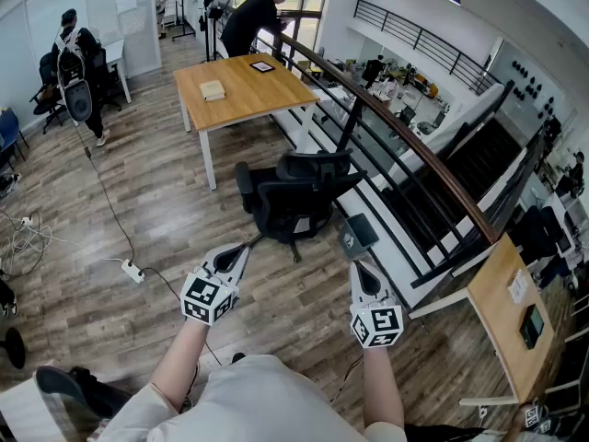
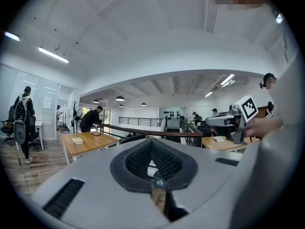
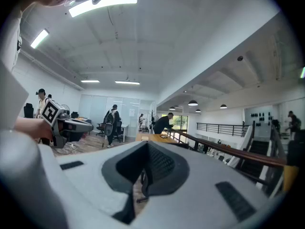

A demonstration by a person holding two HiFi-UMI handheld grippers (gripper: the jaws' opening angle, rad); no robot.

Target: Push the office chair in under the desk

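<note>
A black office chair (image 1: 296, 203) stands on the wood floor, turned away from the long wooden desk (image 1: 244, 90) and a short way off its near end. My left gripper (image 1: 241, 249) points at the chair from the near left, short of it, jaws shut and empty. Near the chair's right side my right gripper (image 1: 357, 254) is also shut with nothing in it. In the left gripper view the dark pads (image 2: 143, 159) meet, with the desk (image 2: 83, 140) beyond. The pads (image 3: 159, 163) meet in the right gripper view too.
A railing with a brown handrail (image 1: 405, 136) runs along the right of the chair, stairs beyond it. A power strip (image 1: 133, 272) and its cable lie on the floor at left. A person (image 1: 253, 17) leans at the desk's far end. A second desk (image 1: 511, 316) stands at right.
</note>
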